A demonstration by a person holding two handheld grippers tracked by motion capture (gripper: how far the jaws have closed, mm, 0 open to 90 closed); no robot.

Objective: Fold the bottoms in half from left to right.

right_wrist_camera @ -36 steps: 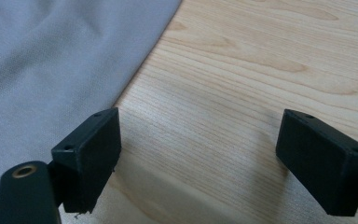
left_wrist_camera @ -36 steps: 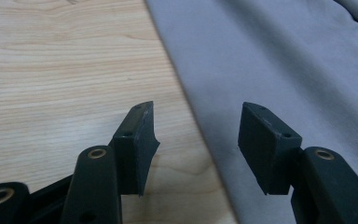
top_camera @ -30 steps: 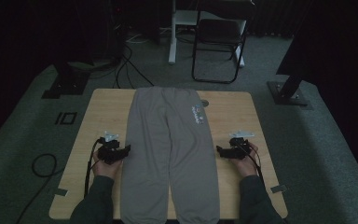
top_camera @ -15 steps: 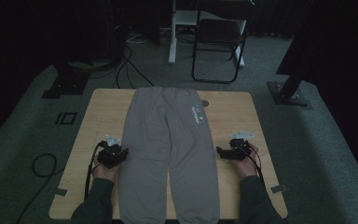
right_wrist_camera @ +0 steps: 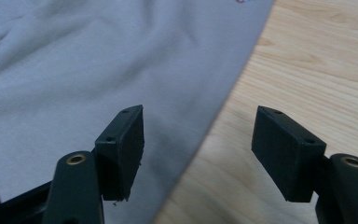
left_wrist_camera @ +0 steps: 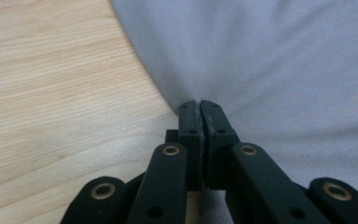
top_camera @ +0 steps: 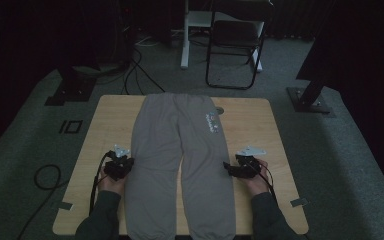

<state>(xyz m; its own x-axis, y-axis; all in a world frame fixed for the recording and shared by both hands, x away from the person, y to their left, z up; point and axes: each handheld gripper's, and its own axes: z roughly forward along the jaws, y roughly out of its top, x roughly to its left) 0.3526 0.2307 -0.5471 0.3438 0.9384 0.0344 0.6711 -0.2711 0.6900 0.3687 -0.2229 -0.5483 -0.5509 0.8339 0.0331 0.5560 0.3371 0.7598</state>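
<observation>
A big wooden surface (top_camera: 110, 125) sits on a dark floor (top_camera: 25, 130). A black chair (top_camera: 235, 45) stands behind it.

A pair of grey pants (top_camera: 180, 165) lies flat on the middle of the surface. The waist is at the far end and the two legs come toward the person. There is a small print (top_camera: 211, 121) near the waist on the right side.

The person's arms come in from the near edge, one on each side of the pants.

The left claw (top_camera: 125, 164) is at the outer edge of the left pant leg. It is clenched tight. In the left claw's own view the two black jaws are pressed together right at the edge of the cloth (left_wrist_camera: 270, 70), pinching it.

The right claw (top_camera: 228, 167) is at the outer edge of the right pant leg. Its jaws have just been closing, with a wide gap between them. In its own view one jaw is over the cloth (right_wrist_camera: 74, 70) and the other is over the bare wood (right_wrist_camera: 317, 60). The edge of the pants runs between them, and the pads do not press on it.
</observation>
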